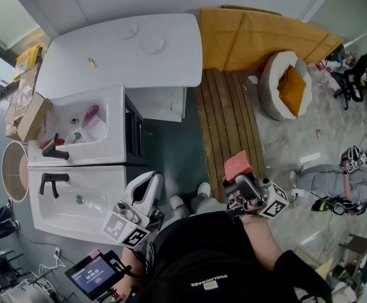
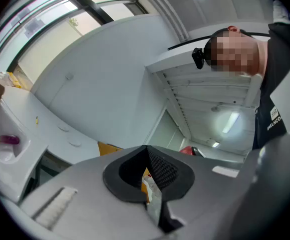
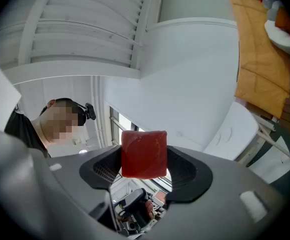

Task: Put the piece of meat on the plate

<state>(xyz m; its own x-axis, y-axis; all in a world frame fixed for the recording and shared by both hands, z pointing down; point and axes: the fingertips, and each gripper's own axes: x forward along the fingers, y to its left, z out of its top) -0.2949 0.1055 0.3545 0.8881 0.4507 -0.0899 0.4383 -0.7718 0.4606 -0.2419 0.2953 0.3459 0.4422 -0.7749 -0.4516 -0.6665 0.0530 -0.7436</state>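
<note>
Opens at the far left on a white double sink [image 1: 76, 167] with black faucets [image 1: 52, 182]. Just right of its front corner, shows the left gripper [image 1: 148, 185] held low, jaws pressed together, nothing between the pads. Moves on over dark floor to a slatted wooden platform [image 1: 227, 118]. At its near end, clamps the red piece of meat [image 1: 237, 164] squarely between both pads of the right gripper [image 1: 239, 172], up in the air, tilted upward. Ends far right on a round white chair [image 1: 268, 87] with an orange cushion [image 1: 292, 87].
</note>
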